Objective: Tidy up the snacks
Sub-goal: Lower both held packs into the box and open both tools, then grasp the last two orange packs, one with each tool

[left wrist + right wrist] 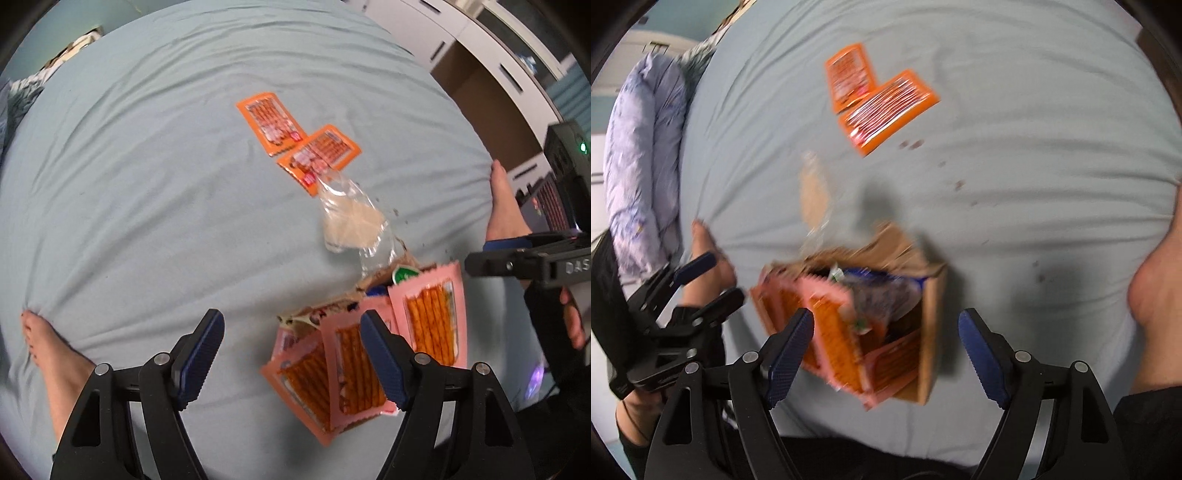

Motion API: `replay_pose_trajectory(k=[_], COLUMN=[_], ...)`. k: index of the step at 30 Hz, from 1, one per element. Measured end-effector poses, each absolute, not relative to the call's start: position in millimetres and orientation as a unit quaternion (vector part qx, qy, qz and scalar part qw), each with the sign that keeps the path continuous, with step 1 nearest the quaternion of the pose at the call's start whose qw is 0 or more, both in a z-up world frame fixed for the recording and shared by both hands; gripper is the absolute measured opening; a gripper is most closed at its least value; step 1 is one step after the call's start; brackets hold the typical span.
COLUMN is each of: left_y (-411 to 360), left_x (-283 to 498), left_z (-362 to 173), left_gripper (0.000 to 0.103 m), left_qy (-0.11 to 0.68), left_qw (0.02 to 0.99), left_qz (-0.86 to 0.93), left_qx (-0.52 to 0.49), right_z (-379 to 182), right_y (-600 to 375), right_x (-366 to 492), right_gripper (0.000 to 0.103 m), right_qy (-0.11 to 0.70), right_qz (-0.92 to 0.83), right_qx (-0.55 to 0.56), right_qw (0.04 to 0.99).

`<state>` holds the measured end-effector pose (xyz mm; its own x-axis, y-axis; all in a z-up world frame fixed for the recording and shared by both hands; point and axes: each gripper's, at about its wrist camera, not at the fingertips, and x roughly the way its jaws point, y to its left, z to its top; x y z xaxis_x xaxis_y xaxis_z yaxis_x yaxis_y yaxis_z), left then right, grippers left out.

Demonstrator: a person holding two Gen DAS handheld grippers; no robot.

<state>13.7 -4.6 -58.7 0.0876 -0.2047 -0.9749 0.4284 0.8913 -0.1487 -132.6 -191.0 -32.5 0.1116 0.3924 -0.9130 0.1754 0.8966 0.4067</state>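
Snack box sitting on the bed, both claws gaping above it.

The box (931, 332), crammed with pink packs (432, 317), is lying at six o'clock; two orange packs (886, 107) are resting at twelve, a clear bag (351, 218) between. The left claw (291, 354) and right claw (886, 354) are hanging wide apart, gripping nothing.

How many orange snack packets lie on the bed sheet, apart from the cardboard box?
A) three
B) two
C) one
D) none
B: two orange snack packets lie side by side on the bed sheet, farther away than the cardboard box, which holds the pink packets.
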Motion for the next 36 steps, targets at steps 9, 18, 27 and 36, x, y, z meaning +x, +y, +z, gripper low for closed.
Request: replay_pose_trajectory(k=[9, 18, 27, 36], left_y=[0, -12, -67, -109], left_x=[37, 103, 194, 237], left_z=[-62, -69, -126, -194], left_gripper=[0.077, 0.077, 0.078, 0.077], left_qy=[0.651, 0.68, 0.712, 0.748], left_qw=[0.733, 0.718, 0.694, 0.658], left_qz=[-0.192, -0.151, -0.103, -0.083], left_qx=[0.046, -0.019, -0.029, -0.016], right_z=[-27, -32, -57, -79], right_y=[-211, -225, -232, -238], right_x=[-126, -107, -91, -74], right_gripper=[0.08, 0.08, 0.08, 0.08], right_qy=[0.636, 0.65, 0.655, 0.662], right_qz=[0.027, -0.01, 0.002, 0.013], right_qx=[0.213, 0.187, 0.225, 0.234], right_qw=[0.741, 0.737, 0.721, 0.712])
